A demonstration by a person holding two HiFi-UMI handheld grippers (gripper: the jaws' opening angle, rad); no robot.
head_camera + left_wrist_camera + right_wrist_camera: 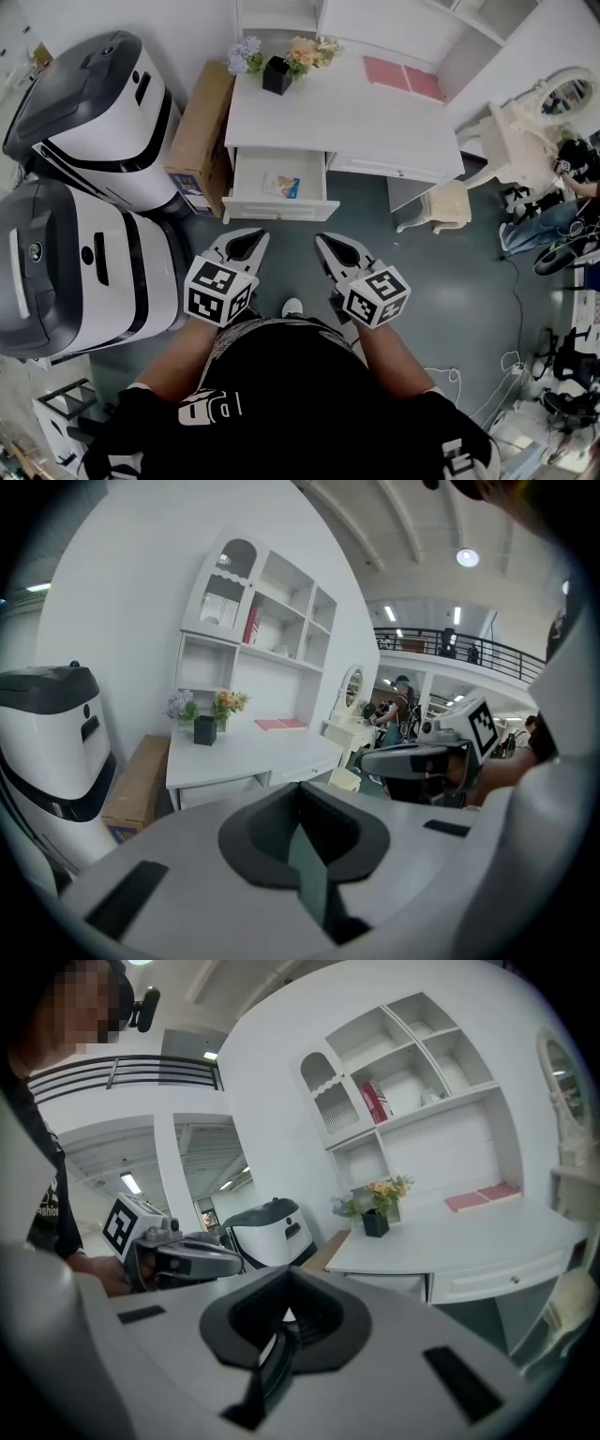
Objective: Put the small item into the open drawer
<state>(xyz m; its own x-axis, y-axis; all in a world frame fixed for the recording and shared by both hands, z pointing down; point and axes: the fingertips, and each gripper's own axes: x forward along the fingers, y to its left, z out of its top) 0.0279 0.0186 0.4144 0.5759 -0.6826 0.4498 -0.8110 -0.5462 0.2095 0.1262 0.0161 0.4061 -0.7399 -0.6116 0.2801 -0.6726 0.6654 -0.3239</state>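
**Item (281,185) lies in the drawer (251,176); both tools empty**

Left tool (253,236) and right tool (328,241) hang side by side close to the person's body. Their tips point far, toward the drawer, and are well apart from it. Each has its jaws pressed together with nothing between them.

Beyond them the drawer stands pulled out from the left end of the white worktop (337,117). One small flat thing rests on its bottom, right of middle and a little askew. It is pale and card-like, with blue and orange print too small to read.

If that is the item meant, the placing looks done. The sound course then is to keep both tools back from the drawer front so nothing gets nudged. Should another piece be wanted, a tool would have to spread its jaws first. It would then come down from above and let go low over the bare left half of the drawer. So thin a card would likely be awkward to pinch off a flat bottom.

Far on the worktop stand a flower pot (277,75) and pink pads (403,77). A box (199,131) stands just left of the worktop.
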